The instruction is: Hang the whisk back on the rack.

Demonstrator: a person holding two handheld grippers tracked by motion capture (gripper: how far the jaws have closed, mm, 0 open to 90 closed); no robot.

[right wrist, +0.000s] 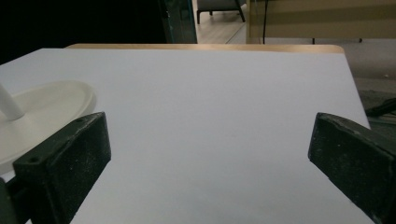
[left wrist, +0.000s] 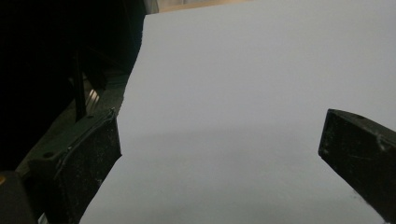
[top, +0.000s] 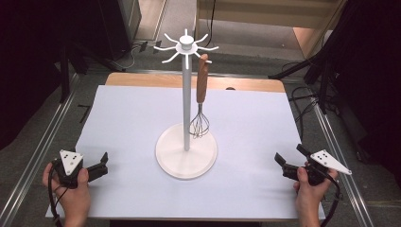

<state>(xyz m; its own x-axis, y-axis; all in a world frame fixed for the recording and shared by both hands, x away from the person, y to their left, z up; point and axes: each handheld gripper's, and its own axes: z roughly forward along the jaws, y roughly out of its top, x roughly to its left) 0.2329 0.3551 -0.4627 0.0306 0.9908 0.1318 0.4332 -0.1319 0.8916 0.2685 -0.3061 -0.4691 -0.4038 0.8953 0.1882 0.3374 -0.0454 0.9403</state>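
From the high view, a wooden-handled whisk (top: 202, 97) hangs from a white hook stand (top: 186, 150) at the centre of the table (top: 246, 194). The left gripper (top: 100, 165) and right gripper (top: 283, 163) rest near the front corners, well apart from it.

In the left gripper view, the jaws stand wide over bare white surface beside the table's left edge.

In the right gripper view, the jaws gape wide too; the stand's base (right wrist: 51, 105) lies at left, with open table stretching to the far edge.

The worktop (top: 142, 113) is covered by a white sheet, with a strip of bare wood showing along its far edge; a white stand (top: 186, 150) sits on the sheet near the middle, its round base flat on it and a thin pole rising upright; each tool rests at a near corner, well apart from the base.
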